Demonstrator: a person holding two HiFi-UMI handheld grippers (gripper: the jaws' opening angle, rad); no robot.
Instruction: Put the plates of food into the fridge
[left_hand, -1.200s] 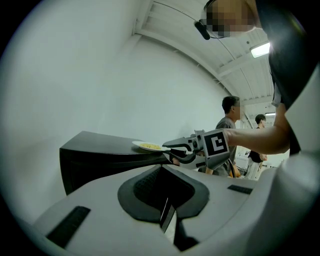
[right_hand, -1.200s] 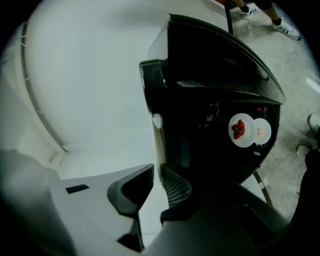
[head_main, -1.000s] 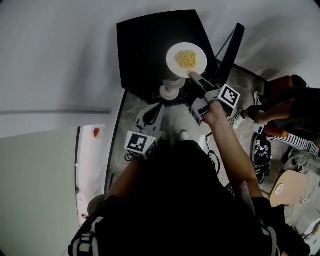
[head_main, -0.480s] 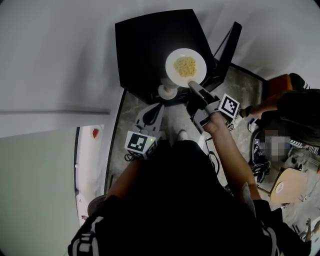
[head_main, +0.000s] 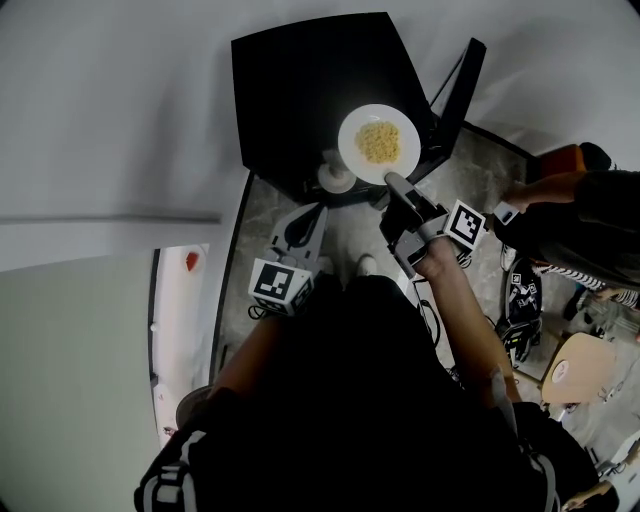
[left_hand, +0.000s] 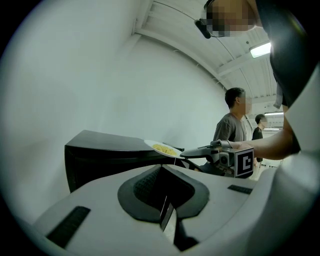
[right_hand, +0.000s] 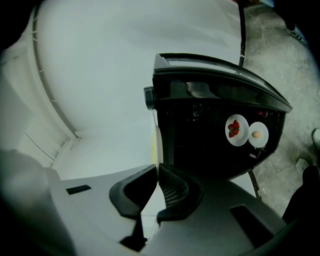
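Right gripper (head_main: 393, 182) jaws clamped on rim of white plate of yellow food (head_main: 378, 143), held over front corner of black fridge (head_main: 300, 90), left gripper (head_main: 306, 216) jaws together, empty, strawberry plate (right_hand: 236, 130) and egg plate (right_hand: 258, 134) inside fridge.

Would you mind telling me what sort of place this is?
Probably an indoor lab or test hall, not a home kitchen: a black fridge stands on stone-patterned floor, with onlookers under strip lighting.

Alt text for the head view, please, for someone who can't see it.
Seen from above, the right gripper holds a white plate of yellow food by its rim, at the near edge of a black fridge. The left gripper is lower, empty.
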